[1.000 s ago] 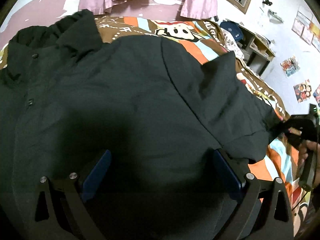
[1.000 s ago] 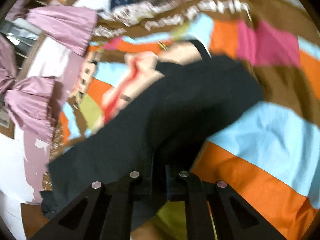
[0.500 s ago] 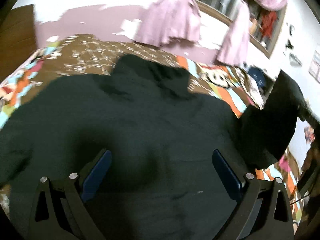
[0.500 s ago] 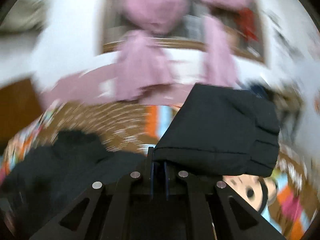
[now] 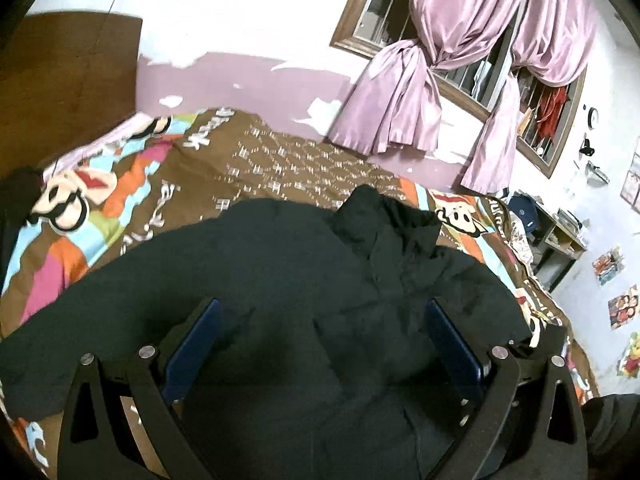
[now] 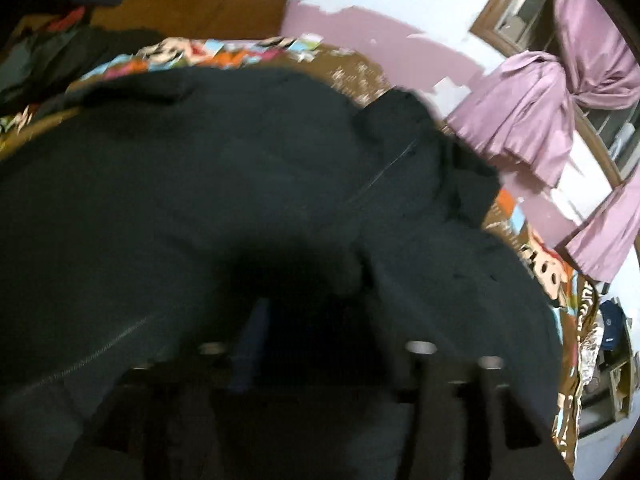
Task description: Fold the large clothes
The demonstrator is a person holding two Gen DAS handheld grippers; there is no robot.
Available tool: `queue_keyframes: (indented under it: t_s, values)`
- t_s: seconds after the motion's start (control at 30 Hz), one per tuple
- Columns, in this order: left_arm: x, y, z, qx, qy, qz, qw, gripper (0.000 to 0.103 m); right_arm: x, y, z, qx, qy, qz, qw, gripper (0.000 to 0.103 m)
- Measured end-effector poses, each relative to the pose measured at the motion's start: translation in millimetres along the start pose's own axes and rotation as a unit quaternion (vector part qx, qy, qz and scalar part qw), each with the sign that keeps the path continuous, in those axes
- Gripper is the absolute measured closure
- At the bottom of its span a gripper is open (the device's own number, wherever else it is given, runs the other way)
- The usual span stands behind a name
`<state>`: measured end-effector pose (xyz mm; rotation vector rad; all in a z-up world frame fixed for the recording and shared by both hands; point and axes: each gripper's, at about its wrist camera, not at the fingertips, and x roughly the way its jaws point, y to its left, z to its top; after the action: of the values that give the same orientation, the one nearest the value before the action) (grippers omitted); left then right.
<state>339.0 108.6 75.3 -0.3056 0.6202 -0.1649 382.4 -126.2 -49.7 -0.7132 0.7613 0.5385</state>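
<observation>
A large black jacket (image 5: 288,280) lies spread on the cartoon-print bedspread (image 5: 132,184), its collar (image 5: 384,220) toward the far wall. My left gripper (image 5: 320,340) is open, its blue-padded fingers (image 5: 192,344) wide apart just above the jacket's lower body, holding nothing. In the blurred right wrist view the jacket (image 6: 240,184) fills the frame, and its right sleeve now lies folded onto the body. My right gripper (image 6: 332,320) hovers close over the cloth with its jaws apart and nothing between them.
A wooden headboard (image 5: 60,92) stands at the left. Pink curtains (image 5: 460,80) hang at a barred window on the far wall. A shelf unit (image 5: 560,236) stands beyond the bed's right edge. Dark clothes (image 6: 60,52) lie at the bed's far left.
My right gripper swung the sleeve up and over onto the jacket body, then opened and let it go. My left gripper stayed open and tilted up toward the collar.
</observation>
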Motion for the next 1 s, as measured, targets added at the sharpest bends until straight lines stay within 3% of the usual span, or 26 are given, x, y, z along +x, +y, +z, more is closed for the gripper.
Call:
queue_keyframes:
  t_s: [0.13,0.27,0.43,0.53,0.63,0.7,0.73,0.8,0.87,0.9,0.93,1.0]
  values:
    - [14,3,-17,-0.012,0.025,-0.040,0.9988,0.004,-12,-6,-13,-0.003,-0.017,0.018,1.000,0.026]
    - [45,-5,-33,-0.025,0.072,-0.069,0.9947,0.004,-31,-24,-39,0.032,-0.052,0.001,0.998,0.017]
    - [100,-23,-51,-0.039,0.131,-0.034,0.9901,0.004,-37,-55,-60,0.109,-0.057,-0.040,0.992,0.014]
    - [131,-23,-63,-0.068,0.180,-0.019,0.9811,0.004,-26,-77,-72,0.172,-0.039,-0.007,0.984,0.012]
    - [143,-28,-67,-0.052,0.178,-0.019,0.9825,0.005,-17,-89,-85,0.223,-0.020,0.019,0.974,0.012]
    - [147,-37,-70,-0.025,0.181,-0.016,0.9830,0.026,-14,-90,-93,0.227,-0.008,0.023,0.974,0.012]
    - [150,-42,-73,-0.010,0.189,-0.009,0.9818,0.048,-14,-89,-95,0.224,-0.009,0.020,0.974,0.012]
    - [151,-50,-77,0.019,0.188,0.019,0.9818,0.051,-21,-87,-99,0.221,-0.017,0.016,0.975,0.012]
    - [147,-55,-77,0.038,0.174,0.030,0.9835,0.066,-26,-88,-99,0.226,-0.029,0.007,0.974,0.012]
    - [142,-59,-75,0.050,0.160,0.037,0.9852,0.077,-31,-89,-99,0.230,-0.042,0.001,0.972,0.012]
    - [139,-61,-75,0.062,0.149,0.052,0.9855,0.100,-37,-89,-98,0.235,-0.058,-0.006,0.970,0.012]
    - [128,-57,-72,0.070,0.126,0.044,0.9885,0.100,-53,-91,-90,0.241,-0.097,-0.028,0.965,0.012]
